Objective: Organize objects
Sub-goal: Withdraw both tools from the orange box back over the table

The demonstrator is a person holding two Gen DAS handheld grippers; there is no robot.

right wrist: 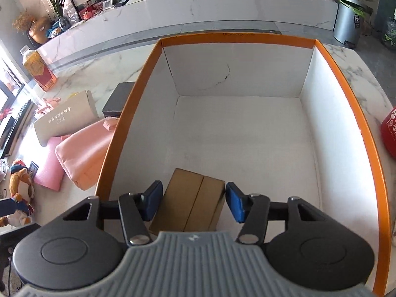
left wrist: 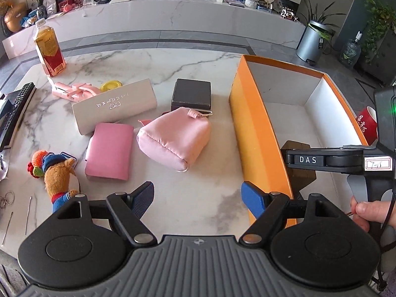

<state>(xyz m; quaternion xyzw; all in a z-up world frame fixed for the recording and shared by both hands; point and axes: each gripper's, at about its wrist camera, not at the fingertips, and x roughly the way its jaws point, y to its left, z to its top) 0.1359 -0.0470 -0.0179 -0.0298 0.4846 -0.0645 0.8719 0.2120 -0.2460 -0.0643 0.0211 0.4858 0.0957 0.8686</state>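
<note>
My left gripper (left wrist: 198, 198) hangs open over bare marble, with nothing between its blue pads. Just ahead of it lie a pink padded pouch (left wrist: 173, 143), a pink wallet (left wrist: 109, 151), a grey case (left wrist: 113, 106) and a dark square box (left wrist: 191, 94). An orange box with a white inside (left wrist: 257, 133) stands to its right. In the right wrist view my right gripper (right wrist: 194, 201) is low inside that orange box (right wrist: 128, 113), near its front left corner. It is shut on a small brown cardboard box (right wrist: 190, 193), with a pad against each side.
A plush toy (left wrist: 57, 173), a remote (left wrist: 17, 109), a pink clip (left wrist: 71, 90), a yellow lid (left wrist: 112, 85) and a drink bottle (left wrist: 48, 49) lie on the left of the table. A red cup (left wrist: 368, 123) stands right of the orange box. A hand (left wrist: 363, 210) shows at the right edge.
</note>
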